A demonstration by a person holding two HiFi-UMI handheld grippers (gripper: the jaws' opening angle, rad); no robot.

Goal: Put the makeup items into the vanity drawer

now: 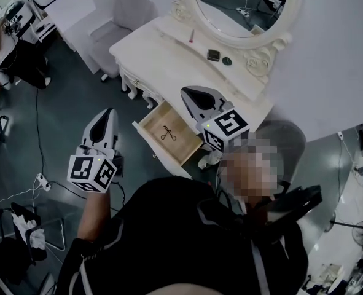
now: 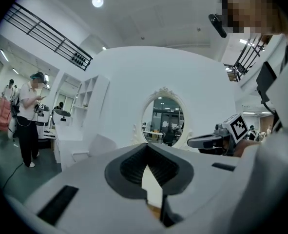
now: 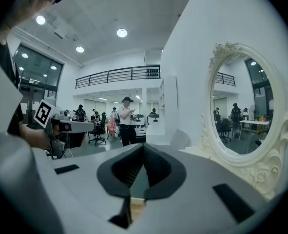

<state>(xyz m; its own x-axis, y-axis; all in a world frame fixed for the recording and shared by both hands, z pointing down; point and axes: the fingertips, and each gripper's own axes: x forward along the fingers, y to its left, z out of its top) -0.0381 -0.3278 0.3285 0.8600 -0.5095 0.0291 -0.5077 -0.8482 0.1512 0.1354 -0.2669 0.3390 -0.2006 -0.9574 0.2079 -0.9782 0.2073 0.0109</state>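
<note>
The left gripper [image 1: 109, 115] and right gripper [image 1: 186, 93] are hanging closed, empty. Ahead-right of the right fingers [image 1: 199, 98], the compact [image 1: 213, 55] is looking light, rigid, probably slick — pinch its edges.

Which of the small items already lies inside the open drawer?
The black scissor-shaped tool; the pink stick, square case and round case lie on the vanity top instead.

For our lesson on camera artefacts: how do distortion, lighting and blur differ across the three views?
Head view: sharp, evenly lit, mild distortion; left gripper view: fisheye, black corners, ceiling lamp flares; right gripper view: fisheye bows the mirror, foreground soft.
</note>
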